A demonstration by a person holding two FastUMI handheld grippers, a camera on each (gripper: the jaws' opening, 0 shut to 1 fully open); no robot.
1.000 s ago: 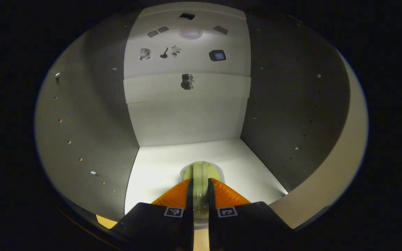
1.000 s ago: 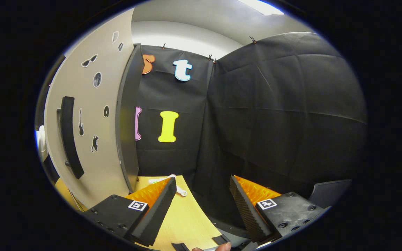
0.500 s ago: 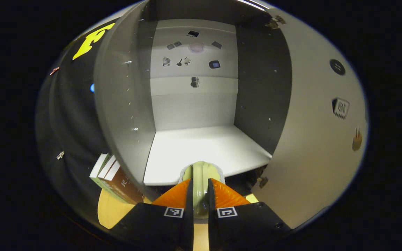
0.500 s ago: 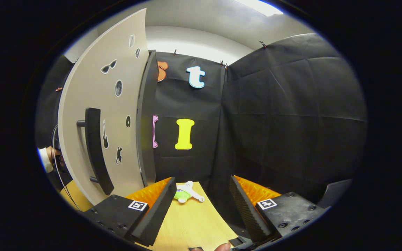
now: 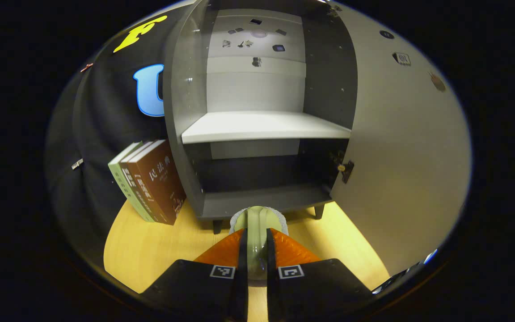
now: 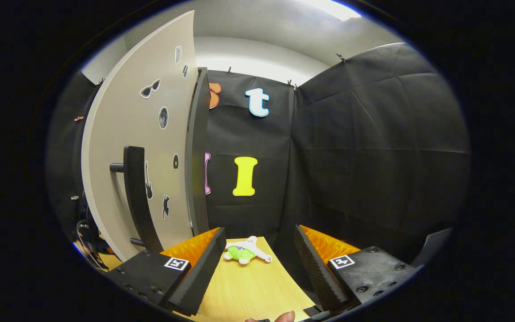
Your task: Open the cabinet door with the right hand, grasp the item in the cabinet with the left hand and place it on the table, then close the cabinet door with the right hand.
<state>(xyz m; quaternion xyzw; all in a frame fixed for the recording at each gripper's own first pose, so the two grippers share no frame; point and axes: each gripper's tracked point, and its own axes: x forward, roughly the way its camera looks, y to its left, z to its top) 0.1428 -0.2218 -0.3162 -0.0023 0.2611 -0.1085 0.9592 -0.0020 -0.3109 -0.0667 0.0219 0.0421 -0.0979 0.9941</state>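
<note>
Withdrawn from the cabinet [image 5: 257,129], left gripper [image 5: 256,250] clamps the pale item [image 5: 257,221] (right gripper [image 6: 257,264] agape); slipping could drop it.

Three books [image 5: 148,181] stand upright on the wooden worktop [image 5: 150,250], leaning slightly. The outer two have pale green covers; the nearest has a brown cover with light lettering. They sit against the black cloth wall [image 5: 101,116] in the left gripper view.

In the right gripper view, a small plush toy [image 6: 245,251] with a green body and white limbs lies on the far end of the worktop, near the corner of the cloth wall. Metal clips [image 6: 340,57] fasten the cloth's upper edge. Above the cloth run a white room wall [image 6: 257,56] and a ceiling light panel [image 6: 329,8]. Dark cables [image 6: 88,232] hang at the lower left.
</note>
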